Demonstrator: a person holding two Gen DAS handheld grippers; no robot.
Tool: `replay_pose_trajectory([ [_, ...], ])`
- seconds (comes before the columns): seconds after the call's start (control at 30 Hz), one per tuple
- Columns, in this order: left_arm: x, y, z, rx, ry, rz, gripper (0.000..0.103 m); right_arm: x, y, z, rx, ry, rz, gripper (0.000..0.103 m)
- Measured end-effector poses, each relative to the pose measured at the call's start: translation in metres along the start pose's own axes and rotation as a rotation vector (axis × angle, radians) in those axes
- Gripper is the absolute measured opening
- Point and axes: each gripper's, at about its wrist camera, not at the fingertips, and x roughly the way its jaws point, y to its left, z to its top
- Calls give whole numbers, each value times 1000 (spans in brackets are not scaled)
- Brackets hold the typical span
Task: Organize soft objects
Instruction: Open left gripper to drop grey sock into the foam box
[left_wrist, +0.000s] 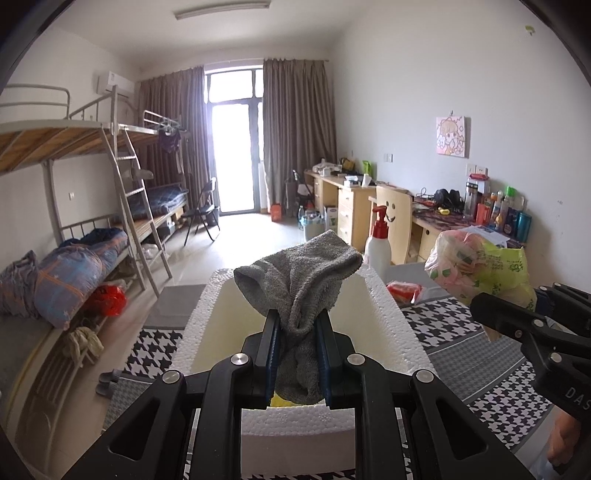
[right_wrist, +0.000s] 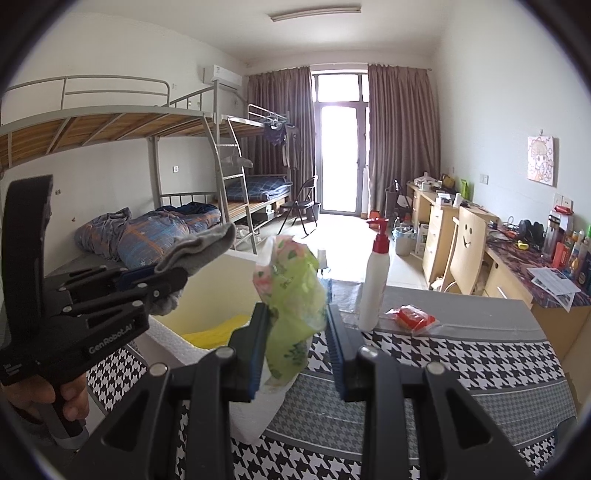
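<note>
My left gripper (left_wrist: 297, 317) is shut on a grey sock (left_wrist: 295, 266), which bunches up above the pads and hangs down below them. It hovers over an open white foam box (left_wrist: 391, 317) with a yellow cloth (left_wrist: 277, 400) at the bottom. In the right wrist view the left gripper (right_wrist: 166, 275) and the grey sock (right_wrist: 203, 247) hang over the box (right_wrist: 214, 291) at the left. My right gripper (right_wrist: 295, 314) is shut on a crumpled green and pink plastic bag (right_wrist: 291, 280), held up to the right of the box. The left wrist view shows that bag (left_wrist: 476, 262) and the right gripper (left_wrist: 513, 301) at the right edge.
The box stands on a table under a black-and-white houndstooth cloth (right_wrist: 443, 354). A white pump bottle with a red top (right_wrist: 375, 280) and a red packet (right_wrist: 412, 317) sit behind the bag. Bunk beds (right_wrist: 166, 229) line the left wall, desks and a wooden chair (right_wrist: 469, 240) the right.
</note>
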Motion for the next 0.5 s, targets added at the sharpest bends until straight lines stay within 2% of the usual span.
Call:
replay_pose_trajectory([
  [0.07,2,2,1,1,11,-5,22,0,0,0,0,2,-2,35],
  [0.17,3,2,0,-3,19,-18,34,1,0,1,2,5,-6,35],
  [0.23,1,4,0,-9,12,-16,50,2,0,1,2,7,-9,35],
  [0.3,-1,5,0,-14,1,-6,76,1,1,1,2,6,-10,35],
  [0.4,-6,7,1,-29,-28,9,92,1,1,1,2,4,-9,35],
  [0.47,-8,8,2,-37,-47,23,100,1,2,2,1,4,-9,35],
  [0.5,-9,9,2,-40,-54,26,101,2,2,3,0,4,-10,35],
])
